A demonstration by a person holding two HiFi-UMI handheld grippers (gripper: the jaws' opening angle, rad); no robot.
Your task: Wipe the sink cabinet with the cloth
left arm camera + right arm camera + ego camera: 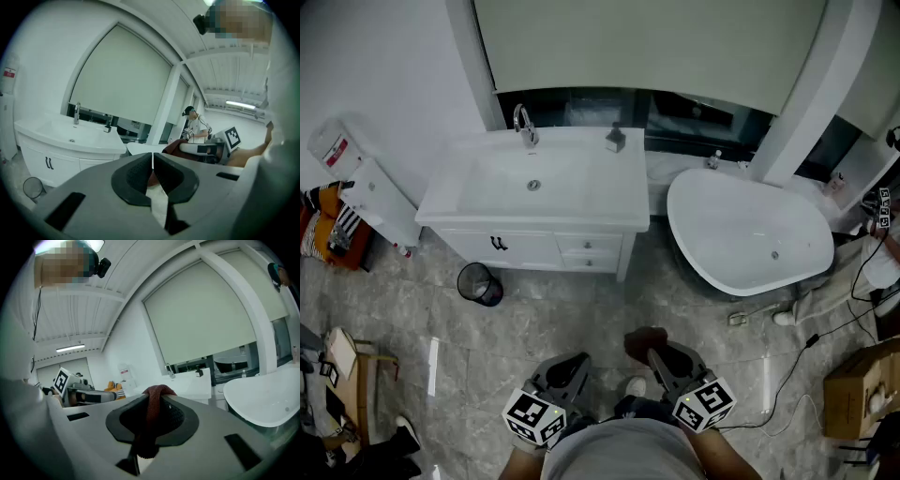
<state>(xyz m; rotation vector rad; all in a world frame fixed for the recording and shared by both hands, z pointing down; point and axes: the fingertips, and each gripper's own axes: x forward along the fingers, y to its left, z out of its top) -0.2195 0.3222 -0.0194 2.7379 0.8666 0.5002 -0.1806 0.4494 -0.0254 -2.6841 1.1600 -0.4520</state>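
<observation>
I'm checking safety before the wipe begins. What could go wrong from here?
The cloth is pinched as a narrow fold in the right gripper, so it might slip out while rubbing. A sweep across the sink cabinet top could knock the soap dispenser near its back edge. The bin on the floor before the cabinet could be kicked.

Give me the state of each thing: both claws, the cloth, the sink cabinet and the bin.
Left claw: shut, holding nothing.
Right claw: shut on the cloth.
Cloth: bunched, pinched between the jaws.
Sink cabinet: door and drawers closed.
Bin: upright on the floor.
</observation>
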